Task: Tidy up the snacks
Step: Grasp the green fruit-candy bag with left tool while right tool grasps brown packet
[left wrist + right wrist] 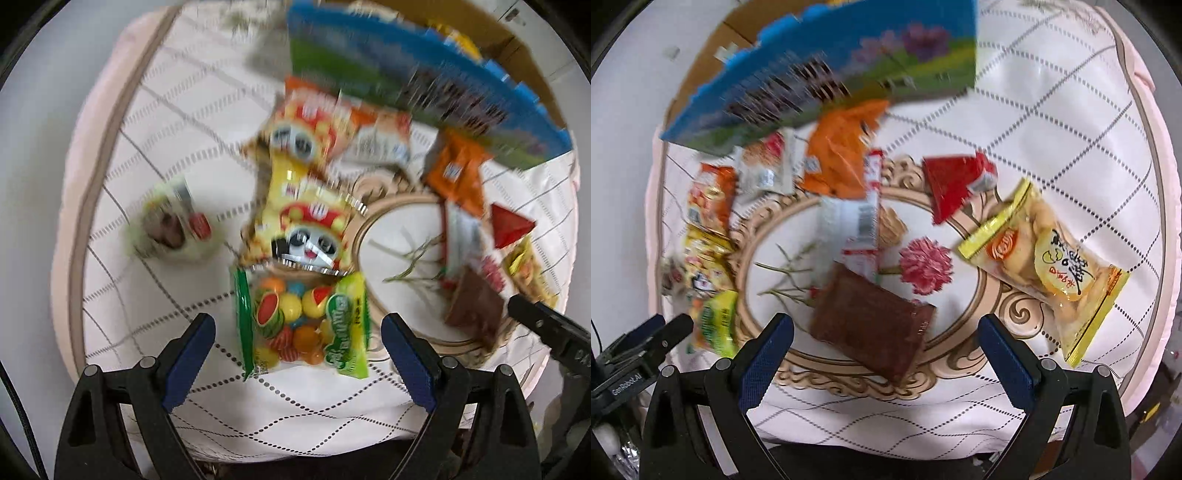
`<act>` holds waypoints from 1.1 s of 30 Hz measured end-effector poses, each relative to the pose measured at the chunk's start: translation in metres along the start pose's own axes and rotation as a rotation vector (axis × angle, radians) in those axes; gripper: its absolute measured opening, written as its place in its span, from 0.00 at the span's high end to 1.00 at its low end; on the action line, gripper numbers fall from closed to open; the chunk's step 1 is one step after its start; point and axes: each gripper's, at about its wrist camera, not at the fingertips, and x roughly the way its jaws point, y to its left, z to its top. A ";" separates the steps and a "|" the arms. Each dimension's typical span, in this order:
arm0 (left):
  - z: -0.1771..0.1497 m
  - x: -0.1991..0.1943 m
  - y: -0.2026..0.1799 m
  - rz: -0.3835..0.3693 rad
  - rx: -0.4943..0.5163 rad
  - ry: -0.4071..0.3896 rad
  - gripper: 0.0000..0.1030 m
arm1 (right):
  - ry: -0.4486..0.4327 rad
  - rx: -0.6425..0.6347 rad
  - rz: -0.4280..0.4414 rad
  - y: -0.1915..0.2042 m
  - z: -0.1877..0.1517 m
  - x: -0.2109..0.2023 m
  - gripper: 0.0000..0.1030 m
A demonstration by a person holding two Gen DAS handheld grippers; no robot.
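Snacks crowd the tablecloth (1052, 122) around the brown packet (871, 325) below the right gripper (886, 350), jaws spread, empty.

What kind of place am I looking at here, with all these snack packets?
Probably a home table. A round table wears a quilted cloth with a printed flower, snack packets like the candy bag lie scattered on it, and a cardboard box stands beyond.

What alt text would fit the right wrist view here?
The right gripper hangs open over a brown snack packet on a round table with a quilted cloth. More snacks lie around: a yellow bag, a red packet and an orange packet, with a blue box behind.
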 end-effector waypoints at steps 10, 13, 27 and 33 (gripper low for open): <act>-0.006 0.042 -0.021 0.051 0.057 0.061 0.11 | 0.114 -0.280 -0.080 0.036 0.011 0.031 0.01; -0.007 0.046 -0.028 0.071 0.075 0.061 0.11 | 0.164 -0.436 -0.158 0.053 0.009 0.042 0.01; 0.008 0.046 -0.016 0.048 0.064 0.069 0.11 | 0.269 -0.369 -0.111 0.048 0.035 0.069 0.17; 0.011 0.053 -0.016 0.060 0.059 0.081 0.11 | 0.287 -0.027 0.156 0.018 0.051 0.053 0.15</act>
